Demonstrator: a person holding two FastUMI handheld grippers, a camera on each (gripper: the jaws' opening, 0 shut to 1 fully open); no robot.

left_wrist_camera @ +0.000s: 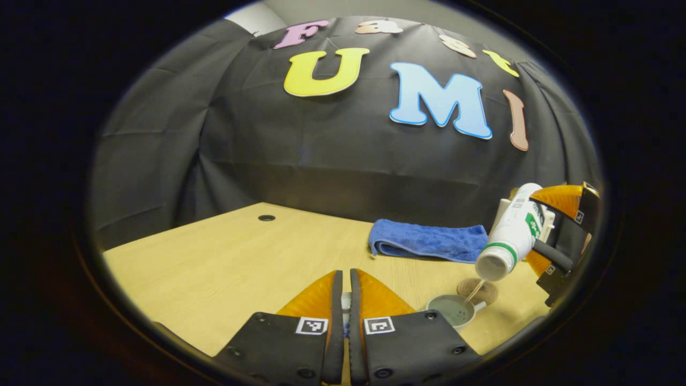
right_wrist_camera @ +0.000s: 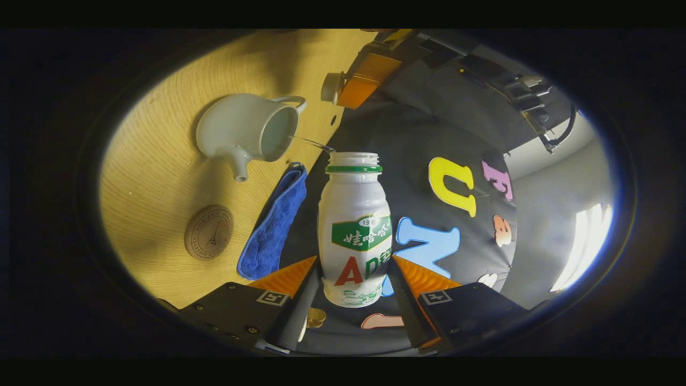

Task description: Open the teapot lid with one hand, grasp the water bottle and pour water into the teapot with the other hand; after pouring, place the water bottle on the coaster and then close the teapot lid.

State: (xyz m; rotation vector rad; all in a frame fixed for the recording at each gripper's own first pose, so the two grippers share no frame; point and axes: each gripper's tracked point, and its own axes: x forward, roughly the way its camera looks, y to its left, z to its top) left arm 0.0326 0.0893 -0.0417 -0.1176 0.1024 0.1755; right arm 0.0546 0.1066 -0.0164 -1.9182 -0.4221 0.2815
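Pouring is under way: the right gripper (right_wrist_camera: 353, 279) clamps the tilted water bottle (right_wrist_camera: 355, 230) over the open teapot (right_wrist_camera: 244, 131) (thin stream falling), the left gripper (left_wrist_camera: 343, 300) pinches the lid, the coaster (right_wrist_camera: 209, 232) awaits.

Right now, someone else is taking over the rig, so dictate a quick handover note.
Right gripper: shut on the bottle, tilted, a thin stream running into the open teapot.
Left gripper: shut on the lid, held up clear of the pot.
Coaster is bare, between the teapot and the blue towel.
Done: lid off, bottle grasped, pouring under way.
Left: finish pouring, bottle onto coaster, lid back on.
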